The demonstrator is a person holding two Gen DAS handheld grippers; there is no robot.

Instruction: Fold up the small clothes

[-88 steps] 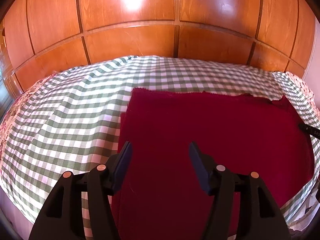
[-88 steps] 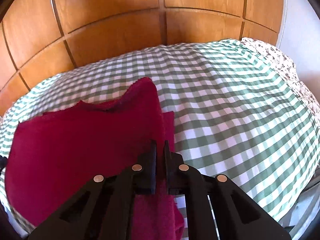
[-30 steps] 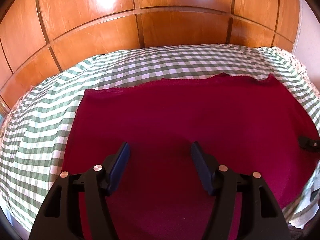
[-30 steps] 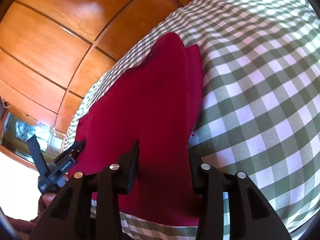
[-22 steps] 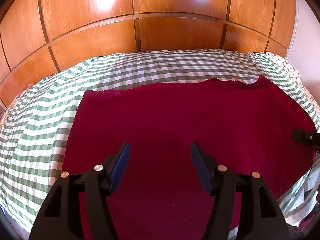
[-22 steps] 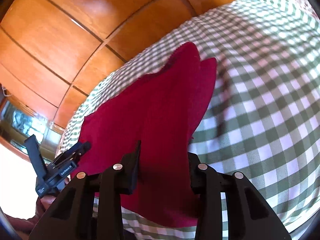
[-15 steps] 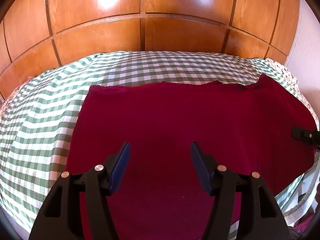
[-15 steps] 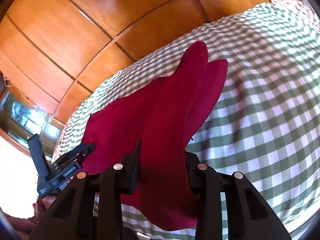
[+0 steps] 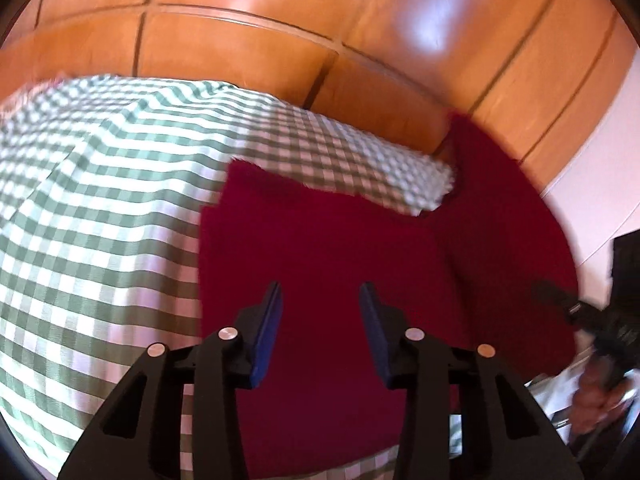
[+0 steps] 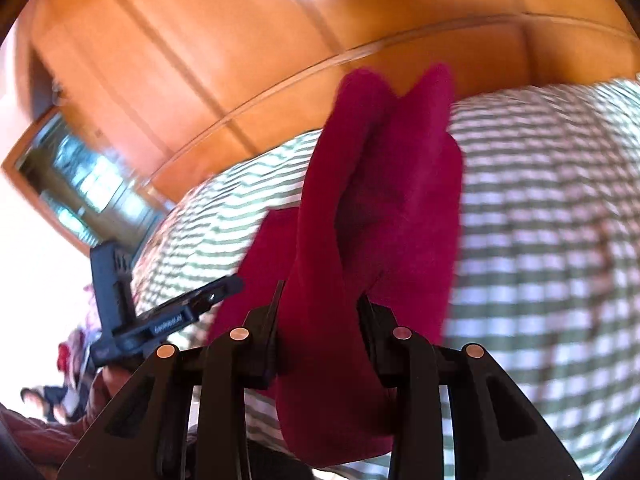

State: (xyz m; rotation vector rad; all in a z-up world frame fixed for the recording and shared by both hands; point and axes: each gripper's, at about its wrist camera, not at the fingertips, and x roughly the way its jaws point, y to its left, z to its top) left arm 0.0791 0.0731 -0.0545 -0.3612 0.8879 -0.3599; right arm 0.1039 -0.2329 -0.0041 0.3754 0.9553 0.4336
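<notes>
Right gripper [image 10: 320, 312] pinches a bunched fold of the red cloth [image 10: 380, 208], centre frame, over a green checked sheet [image 10: 540, 240]; wood panelling [image 10: 200, 40] fills the top. Left gripper [image 9: 320, 312] is closing, pads clear of the cloth.

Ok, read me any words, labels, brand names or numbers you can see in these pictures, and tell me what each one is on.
Nothing can be read for certain.
Pale lettering on the side of the left gripper, right wrist view: too blurred to read.
A small pale mark on the right gripper, left wrist view: too small and blurred.
No text on the red cloth, the checked cover or the wood panelling.
</notes>
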